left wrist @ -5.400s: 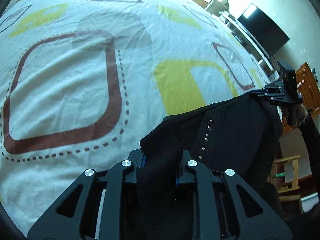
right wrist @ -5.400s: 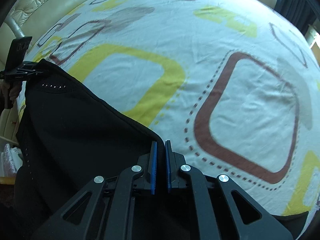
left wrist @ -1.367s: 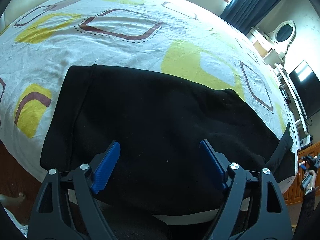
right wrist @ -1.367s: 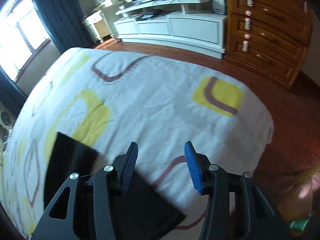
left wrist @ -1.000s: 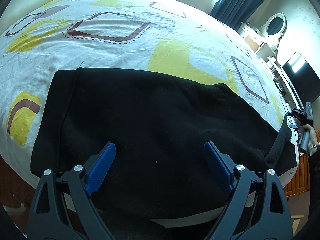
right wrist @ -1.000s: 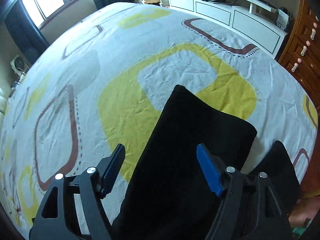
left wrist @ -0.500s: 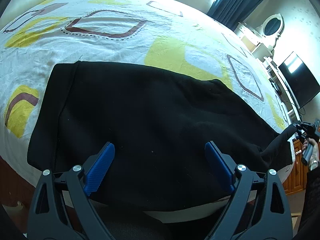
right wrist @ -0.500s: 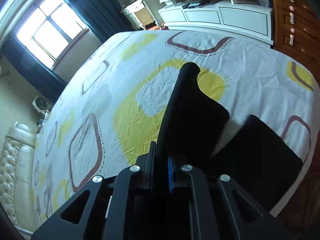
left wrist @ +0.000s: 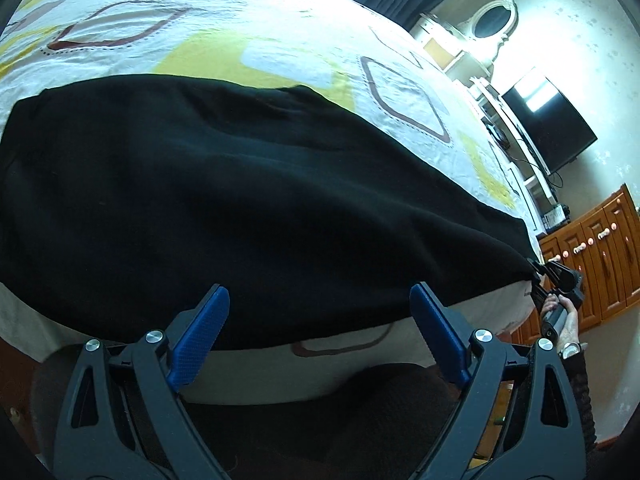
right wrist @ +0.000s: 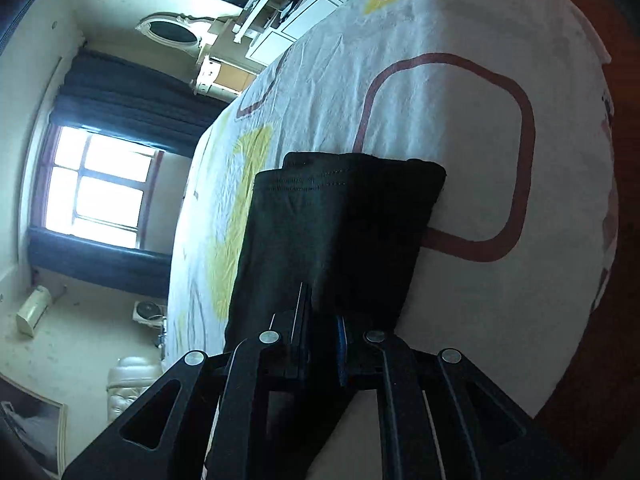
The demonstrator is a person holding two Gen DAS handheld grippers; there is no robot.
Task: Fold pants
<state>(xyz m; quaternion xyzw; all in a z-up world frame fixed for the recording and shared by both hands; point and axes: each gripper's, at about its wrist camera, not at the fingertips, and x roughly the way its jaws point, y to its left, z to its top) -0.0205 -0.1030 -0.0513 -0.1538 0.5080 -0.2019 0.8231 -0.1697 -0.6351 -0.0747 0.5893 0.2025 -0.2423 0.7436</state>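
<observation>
The black pants (left wrist: 248,184) lie spread across the near part of a bed (left wrist: 280,52) covered by a white sheet printed with yellow blocks and maroon rounded squares, some edged with dotted lines; the cloth reaches to the bed's front edge, where the sheet drops over the side. The left tool (left wrist: 320,332) hangs just off that edge with its blue-padded fingers (left wrist: 200,332) spread wide and nothing between them. At the far right end of the garment the right tool (left wrist: 560,276) is clenched on a corner of the fabric; in its own view, the right tool (right wrist: 322,328) has its pads pressed together on the pants (right wrist: 340,232), whose stitched hems lie stacked on the sheet beyond. Around the bed stand a dark wall-mounted television (left wrist: 548,124), a white dresser with an oval mirror (left wrist: 492,22), a wooden chest of drawers (left wrist: 600,256) with pale knobs, and a window (right wrist: 100,192) framed by dark blue curtains (right wrist: 132,104).
</observation>
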